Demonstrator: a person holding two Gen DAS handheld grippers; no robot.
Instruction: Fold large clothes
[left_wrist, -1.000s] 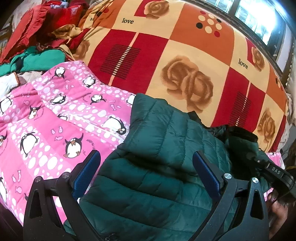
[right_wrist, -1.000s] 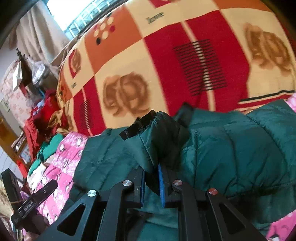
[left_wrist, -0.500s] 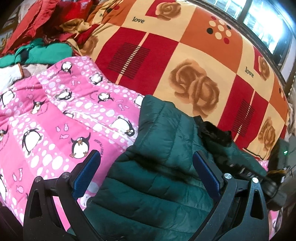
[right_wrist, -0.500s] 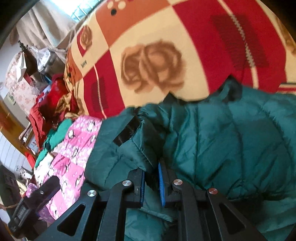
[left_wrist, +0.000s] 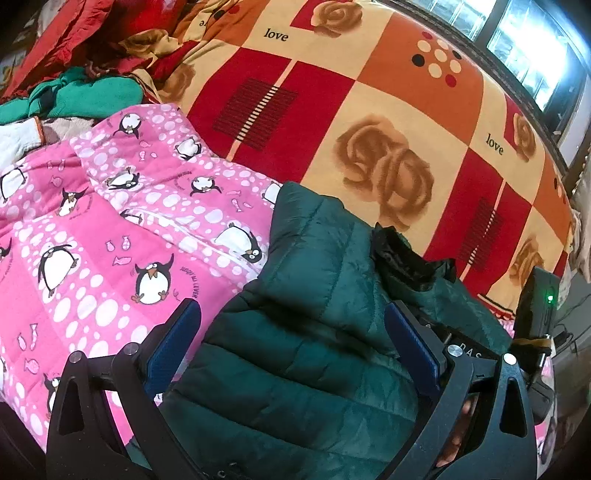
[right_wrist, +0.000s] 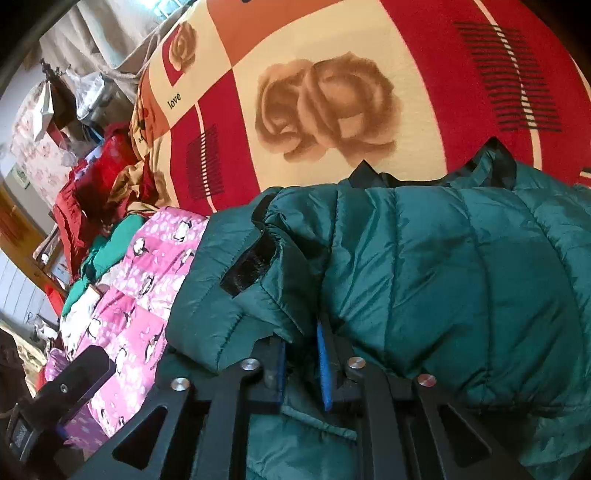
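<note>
two claws over green jacket (left_wrist: 314, 332)

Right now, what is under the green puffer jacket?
The green puffer jacket lies across the pink penguin quilt and the rose-patterned blanket behind it. What is directly beneath its middle is covered.

Daylight comes from the window (left_wrist: 532, 55) at the upper right of the left view, where the panes blow out to white glare. The blanket (left_wrist: 388, 110) is brightly and evenly lit, its colours saturated. The green jacket (right_wrist: 443, 277) carries a soft sheen on its quilted ridges and dark shadow in its folds. Both views are sharp at the centre. Fisheye distortion bends the blanket's squares, and the corners fall to black vignette. The right view's far left background is slightly hazy and washed out.
</note>
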